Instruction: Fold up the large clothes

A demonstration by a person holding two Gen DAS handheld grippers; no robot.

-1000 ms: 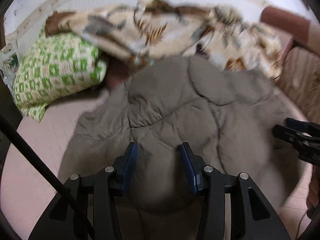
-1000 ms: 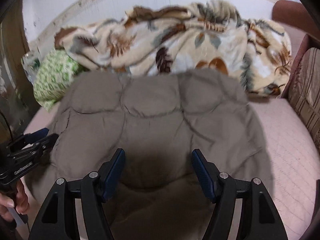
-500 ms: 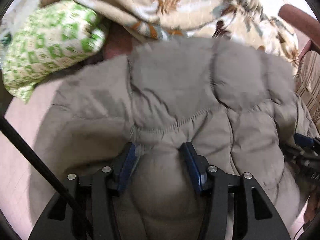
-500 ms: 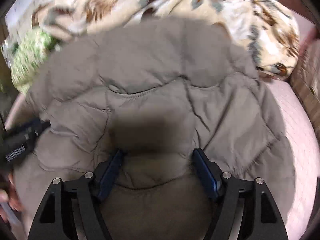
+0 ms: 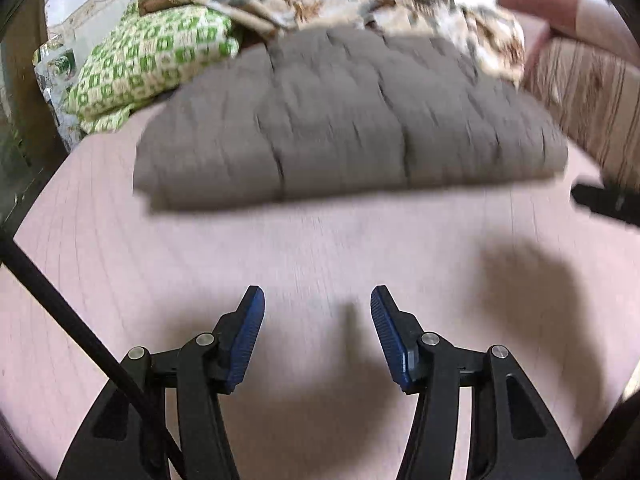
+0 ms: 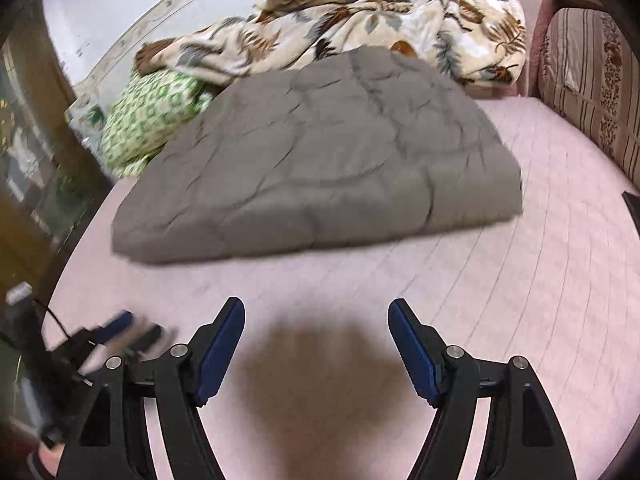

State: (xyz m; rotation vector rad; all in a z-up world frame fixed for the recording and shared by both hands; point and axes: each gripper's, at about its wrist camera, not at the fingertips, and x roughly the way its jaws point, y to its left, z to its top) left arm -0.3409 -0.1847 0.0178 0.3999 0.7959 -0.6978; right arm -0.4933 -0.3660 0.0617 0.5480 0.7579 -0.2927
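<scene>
A: The quilted grey garment [image 6: 316,160] lies folded on the pink bed cover [image 6: 500,320], its far edge against the leaf-print blanket [image 6: 360,24]. What could go wrong?

B: The puffy padding may spring the fold open, nothing pinning it.

A: The tools?

B: Left gripper [image 5: 317,336] is opening, empty; right gripper [image 6: 316,348] gapes wide, empty. A second ago both had the cloth between their pads.

Black left gripper [image 5: 317,330], blue ribbed pads [image 5: 249,340], silver screws.
</scene>
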